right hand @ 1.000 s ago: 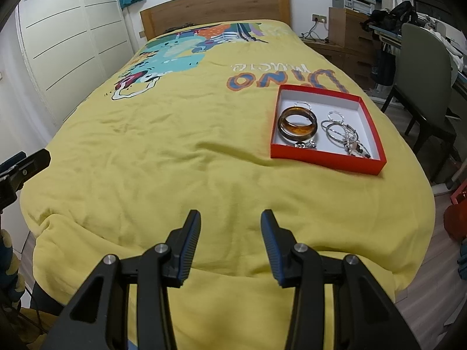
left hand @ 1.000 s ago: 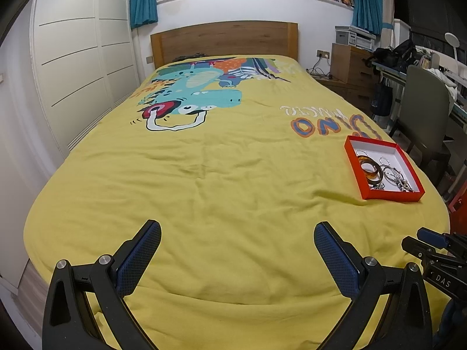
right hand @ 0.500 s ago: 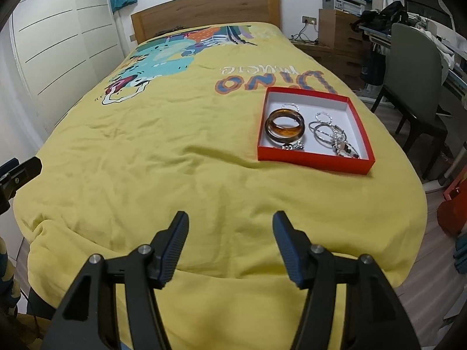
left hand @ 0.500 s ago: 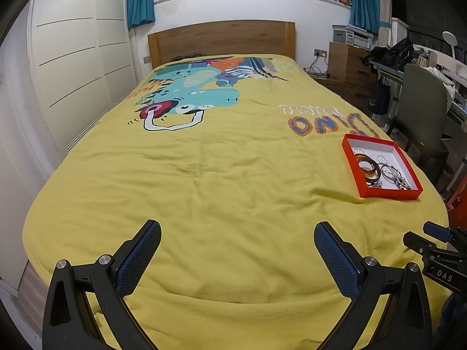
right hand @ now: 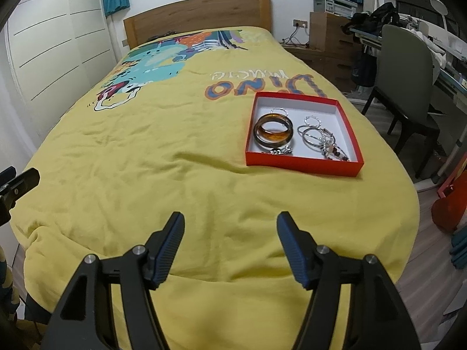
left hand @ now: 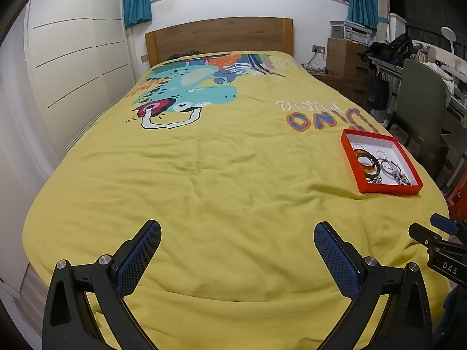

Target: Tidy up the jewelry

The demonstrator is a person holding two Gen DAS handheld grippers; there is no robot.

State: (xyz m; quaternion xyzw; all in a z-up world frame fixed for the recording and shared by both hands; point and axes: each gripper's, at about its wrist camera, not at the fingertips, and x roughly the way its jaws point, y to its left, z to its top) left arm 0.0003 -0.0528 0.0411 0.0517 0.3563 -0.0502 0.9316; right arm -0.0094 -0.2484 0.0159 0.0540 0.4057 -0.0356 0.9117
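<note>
A red shallow box (right hand: pixel 303 162) with a white inside lies on the yellow bedspread (right hand: pixel 175 160), ahead and right of my right gripper (right hand: pixel 230 242). In it lie a brown amber bangle (right hand: pixel 273 131), silver hoops (right hand: pixel 313 135) and beaded chains (right hand: pixel 334 151). The box also shows at the right in the left wrist view (left hand: pixel 388 188), with the bangle (left hand: pixel 367 163) inside. My left gripper (left hand: pixel 238 252) is open wide and empty above the bed's near end. My right gripper is open and empty, well short of the box.
A wooden headboard (left hand: pixel 219 36) stands at the bed's far end. White wardrobe doors (left hand: pixel 73 67) run along the left. A green chair (right hand: pixel 405 73) and a cluttered desk stand to the right of the bed. A red object (right hand: pixel 449 198) sits on the floor at right.
My right gripper has opened wider and pulled back a little from the box. My left gripper stayed open and drew back slightly; the box looks smaller in its view.
</note>
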